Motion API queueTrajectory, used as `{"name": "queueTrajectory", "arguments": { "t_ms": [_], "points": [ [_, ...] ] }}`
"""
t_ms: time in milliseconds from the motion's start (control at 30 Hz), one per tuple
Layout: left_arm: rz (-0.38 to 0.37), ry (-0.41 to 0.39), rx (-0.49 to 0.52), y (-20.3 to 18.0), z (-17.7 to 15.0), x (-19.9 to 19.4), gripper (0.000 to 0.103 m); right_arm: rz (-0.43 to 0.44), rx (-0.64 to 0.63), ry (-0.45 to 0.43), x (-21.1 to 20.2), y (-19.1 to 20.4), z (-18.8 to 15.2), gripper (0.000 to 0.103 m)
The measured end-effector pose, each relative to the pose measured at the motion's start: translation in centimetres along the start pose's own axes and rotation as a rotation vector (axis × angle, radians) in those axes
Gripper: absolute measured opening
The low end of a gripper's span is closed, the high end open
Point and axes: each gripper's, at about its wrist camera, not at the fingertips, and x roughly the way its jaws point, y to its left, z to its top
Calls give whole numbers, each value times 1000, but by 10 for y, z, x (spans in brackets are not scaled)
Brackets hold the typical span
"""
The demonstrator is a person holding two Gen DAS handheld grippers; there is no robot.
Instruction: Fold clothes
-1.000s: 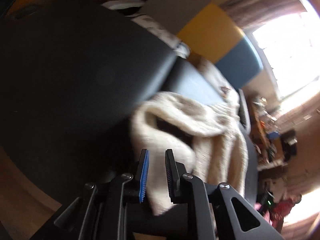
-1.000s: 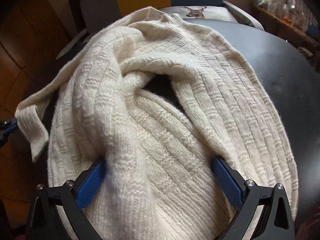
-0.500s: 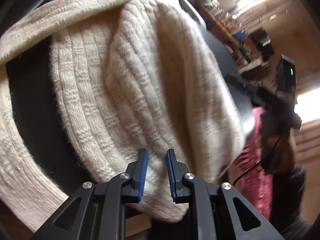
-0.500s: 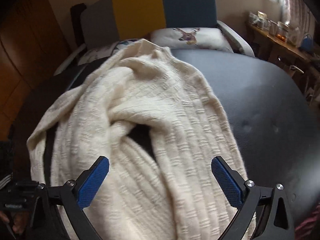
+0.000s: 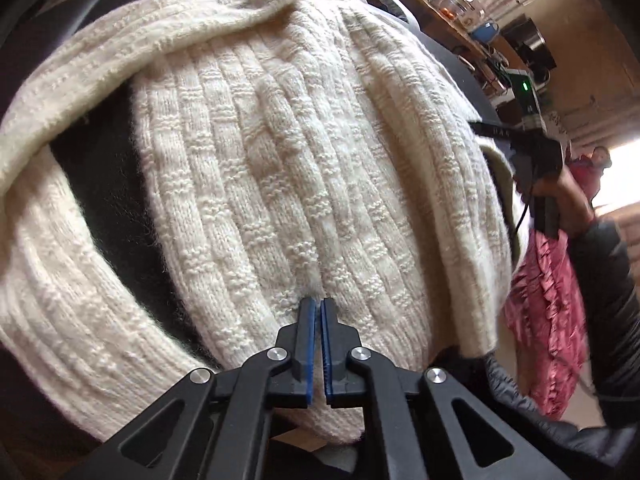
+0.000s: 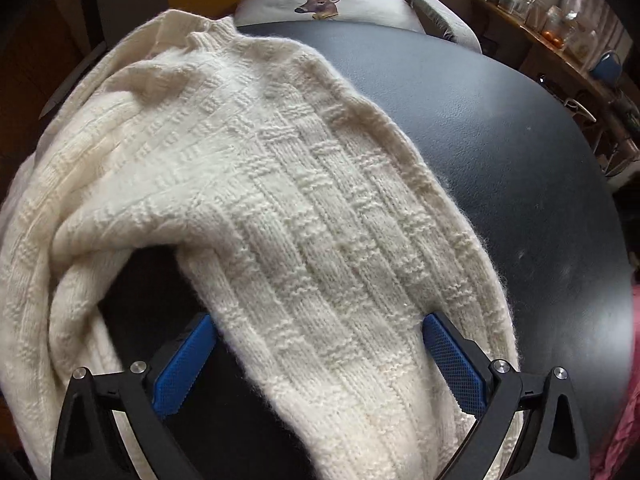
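Pinching a small ridge of knit near the hem, the left gripper point(image 5: 317, 306) is clamped on the cream sweater point(image 5: 304, 168), its blue pads nearly closed with a tuft of wool drawn up between them. Landmark for all positions is the dark tabletop point(image 6: 500, 152), on which the sweater lies in a loose heap: to the left of the pinch a sleeve point(image 5: 60, 264) curves round and leaves a patch of bare dark surface showing between it and the body panel, while toward the far edge of the tabletop the collar point(image 6: 208, 30) points at a deer-print cushion point(image 6: 324, 0) on the seat beyond. The right gripper point(image 6: 320, 364) is spread wide, its jaws straddling the lower body panel without pressing it (one pad lies at each side of the fabric, with dark surface under the left one). On the right half of the tabletop nothing of the sweater lies, and a shelf of jars point(image 6: 540, 16) stands well behind it. The step in hand appears to be taking hold of the hem before spreading or folding; little folding looks done. The next move probably calls for the right jaws to close on the hem so both grips can lift and flatten the garment evenly, minding that the thin left pinch may slip.
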Motion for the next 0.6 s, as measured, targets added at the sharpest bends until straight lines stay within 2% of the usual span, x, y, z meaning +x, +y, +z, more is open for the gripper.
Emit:
{"name": "queueTrajectory", "arguments": {
  "t_ms": [133,200,267,300,433,500,533,600],
  "points": [
    [14,-33,-8,6,-4,-17,6,-62,-17,13,-15,-5,14,103],
    [-14,-93,-41,17,-10,-35,11,20,-53,-25,-33,23,1,103],
    [-38,-164,-116,36,-21,-57,13,115,-91,-67,-50,55,-14,103],
    [-27,-201,-151,47,-29,-70,15,162,-110,-88,-59,71,-22,103],
    [172,-339,-206,90,-70,-122,20,352,-186,-173,-95,133,-52,103],
    [206,-326,-244,107,-83,-128,21,451,-210,-196,-104,164,-68,103],
    [197,-314,-276,116,-90,-125,21,492,-215,-197,-101,179,-75,103],
    [127,-287,-355,137,-99,-111,22,534,-230,-190,-91,208,-86,103]
  ]
}}
